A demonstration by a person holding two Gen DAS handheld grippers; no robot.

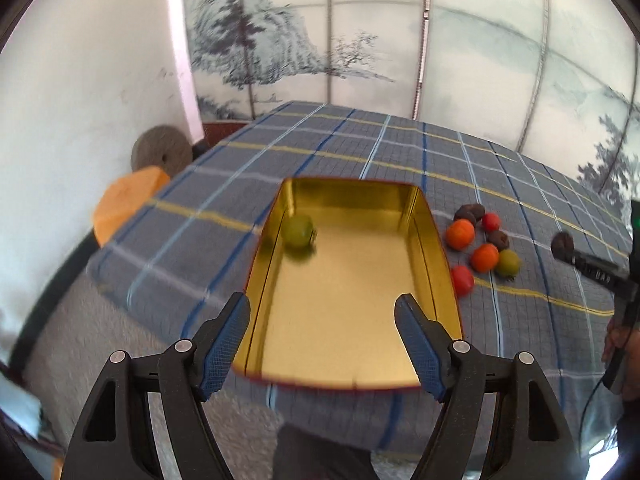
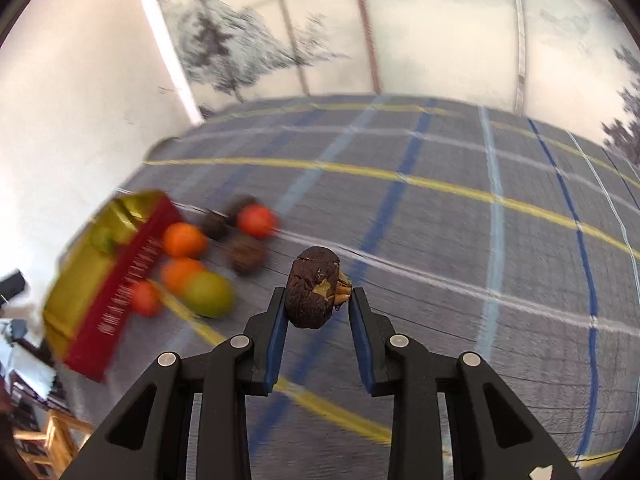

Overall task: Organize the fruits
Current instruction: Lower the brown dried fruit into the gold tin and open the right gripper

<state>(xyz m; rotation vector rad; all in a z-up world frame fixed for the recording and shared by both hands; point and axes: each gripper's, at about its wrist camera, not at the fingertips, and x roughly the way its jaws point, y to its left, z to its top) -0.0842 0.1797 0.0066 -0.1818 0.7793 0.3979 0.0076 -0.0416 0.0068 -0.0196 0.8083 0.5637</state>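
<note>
A gold tin point(image 1: 424, 240) with red outer walls lies open on the plaid cloth, with one green fruit point(image 1: 298, 231) in its far left corner. My left gripper point(image 1: 322, 300) hangs open above the tin's near end, nothing between its fingers. Right of the tin lies a cluster of loose fruit point(image 1: 484, 258): orange, red, green and dark brown pieces. My right gripper point(image 2: 318, 292) is shut on a wrinkled dark brown fruit point(image 2: 310, 292), held above the cloth to the right of the cluster point(image 2: 208, 294). The tin point(image 2: 124, 292) shows at the left of the right wrist view.
The plaid-covered table point(image 1: 360, 152) ends near a white wall on the left and a painted screen behind. An orange seat point(image 1: 128, 200) and a grey disc point(image 1: 160, 152) stand beyond the left edge. A hand point(image 1: 616, 340) holds the right gripper at the right edge.
</note>
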